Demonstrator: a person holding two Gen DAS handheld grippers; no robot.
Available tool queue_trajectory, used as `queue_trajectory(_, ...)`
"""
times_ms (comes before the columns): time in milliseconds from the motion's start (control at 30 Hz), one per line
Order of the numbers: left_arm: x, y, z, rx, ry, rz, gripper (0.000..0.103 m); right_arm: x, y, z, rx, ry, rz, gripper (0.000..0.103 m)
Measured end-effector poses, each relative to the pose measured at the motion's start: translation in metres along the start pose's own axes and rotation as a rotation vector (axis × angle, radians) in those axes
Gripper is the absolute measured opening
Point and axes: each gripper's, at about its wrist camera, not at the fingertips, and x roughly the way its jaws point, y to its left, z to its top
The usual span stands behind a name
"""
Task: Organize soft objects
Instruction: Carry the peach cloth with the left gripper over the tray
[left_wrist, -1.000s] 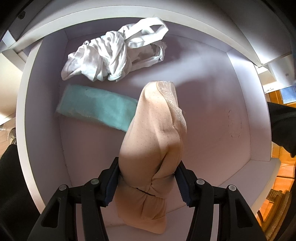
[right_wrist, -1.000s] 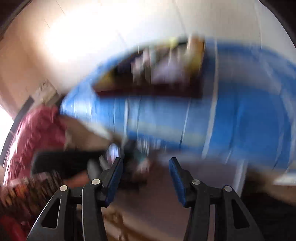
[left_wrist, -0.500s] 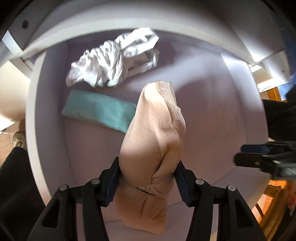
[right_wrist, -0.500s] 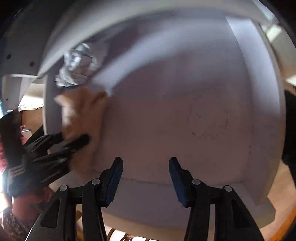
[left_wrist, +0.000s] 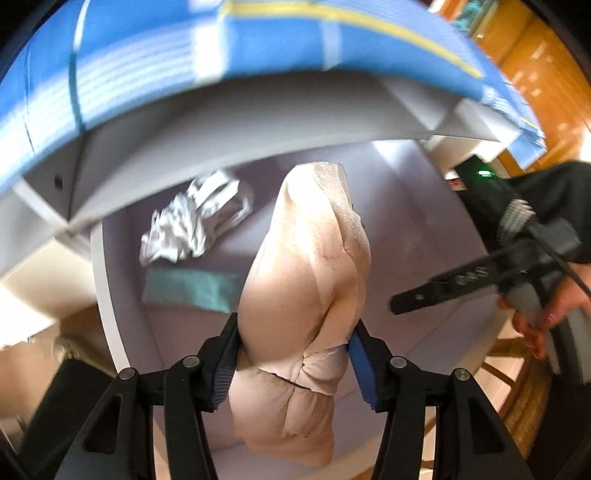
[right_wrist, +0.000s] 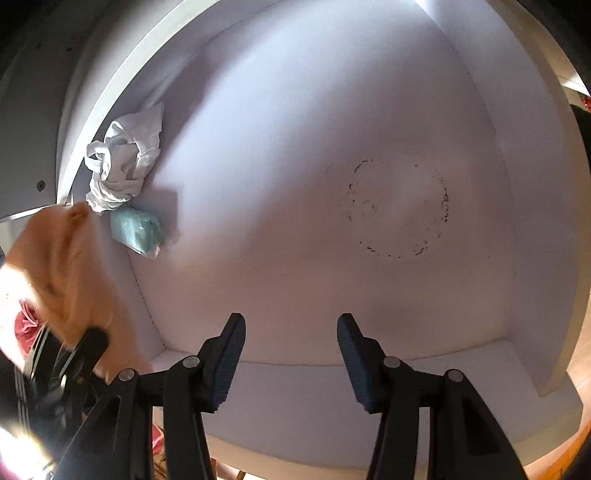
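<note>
Now the left tongs (left_wrist: 293, 354) clamp a peach garment (left_wrist: 303, 280) above the white drawer (right_wrist: 332, 277); right tongs (right_wrist: 291, 352) hang empty, part-open, over it.

A white drawer (right_wrist: 535, 258) stands pulled out, a faint ring-shaped stain (right_wrist: 399, 206) on its pale bottom. Above its back edge lies blue striped bedding (left_wrist: 184, 66), with orange wooden flooring (left_wrist: 546, 74) beyond.
</note>
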Motion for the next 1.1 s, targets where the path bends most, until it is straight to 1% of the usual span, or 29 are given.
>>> queue_trajectory(67, -0.008, -0.004, 0.000, 0.012, -0.018, -0.017, 0.056, 0.001, -0.003, -0.001, 0.015, 0.008, 0.015, 0.052)
queue_trajectory(133, -0.016, -0.008, 0.004, 0.026, -0.040, -0.018, 0.056, 0.003, -0.009, -0.002, 0.027, 0.016, 0.024, 0.052)
queue_trajectory(267, -0.043, -0.018, 0.010, 0.041, -0.112, -0.056, 0.056, 0.004, -0.009, 0.002, 0.050, 0.032, 0.037, 0.052)
queue_trajectory(367, -0.070, -0.026, 0.015, 0.074, -0.164, -0.073, 0.056, 0.005, -0.013, -0.001, 0.057, 0.038, 0.049, 0.052)
queue_trajectory(467, -0.102, -0.029, 0.020, 0.086, -0.220, -0.102, 0.056, 0.006, -0.011, -0.002, 0.048, 0.040, 0.057, 0.052)
queue_trajectory(567, -0.134, -0.031, 0.033, 0.116, -0.263, -0.114, 0.056, 0.014, -0.006, -0.003, 0.039, 0.048, 0.064, 0.052)
queue_trajectory(667, -0.167, -0.032, 0.053, 0.148, -0.303, -0.091, 0.056, 0.016, -0.008, -0.005, 0.040, 0.062, 0.061, 0.052)
queue_trajectory(833, -0.218, -0.016, 0.094, 0.134, -0.395, -0.071, 0.056, 0.013, -0.012, -0.006, 0.052, 0.059, 0.069, 0.052)
queue_trajectory(867, -0.225, -0.012, 0.101, 0.138, -0.413, -0.055, 0.056, 0.013, -0.010, -0.006, 0.049, 0.056, 0.068, 0.052)
queue_trajectory(967, -0.241, 0.001, 0.132, 0.157, -0.444, 0.035, 0.056, 0.015, -0.004, -0.006, 0.034, 0.057, 0.078, 0.052)
queue_trajectory(1033, -0.246, 0.010, 0.152, 0.158, -0.457, 0.093, 0.056, 0.016, -0.002, -0.006, 0.027, 0.061, 0.084, 0.052)
queue_trajectory(1100, -0.244, 0.022, 0.165, 0.145, -0.463, 0.125, 0.056, 0.017, 0.000, -0.005, 0.026, 0.060, 0.088, 0.052)
